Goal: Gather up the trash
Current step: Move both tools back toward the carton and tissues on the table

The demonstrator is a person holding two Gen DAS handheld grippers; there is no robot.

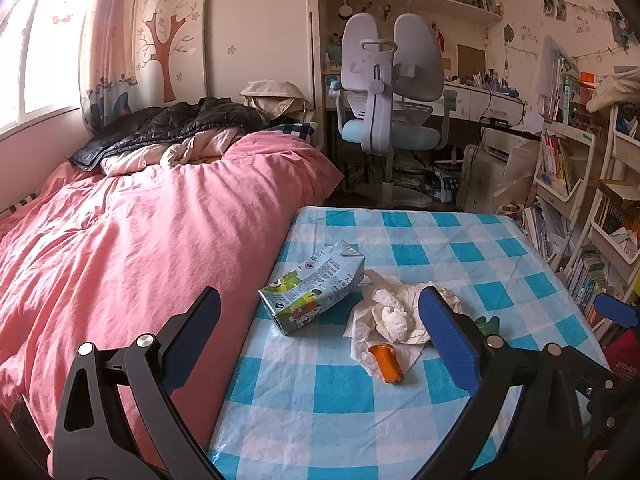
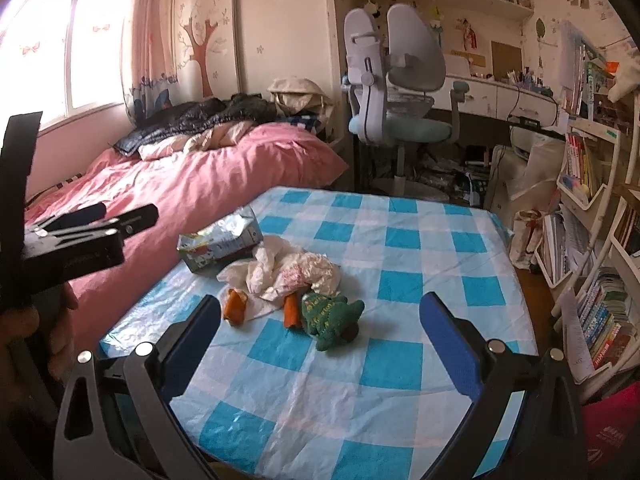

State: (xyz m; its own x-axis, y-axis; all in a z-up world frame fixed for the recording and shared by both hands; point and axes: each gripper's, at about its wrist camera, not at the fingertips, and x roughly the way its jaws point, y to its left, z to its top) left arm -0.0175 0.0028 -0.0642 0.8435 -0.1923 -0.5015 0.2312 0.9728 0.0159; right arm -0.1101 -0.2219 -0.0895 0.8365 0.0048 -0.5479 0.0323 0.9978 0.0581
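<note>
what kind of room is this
Most likely a child's bedroom that doubles as a study: a bed with a pink duvet, a pale study chair pulled up to a desk, and crowded bookshelves along the right wall. Tree decals decorate the wall.

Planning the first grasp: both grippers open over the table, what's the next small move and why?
Probably ease the left gripper forward and down onto the crumpled tissue. Its open jaws already bracket that pile, with the carton just left of it and the orange piece nearest. The right gripper faces the green plush toy, likely not trash.
</note>
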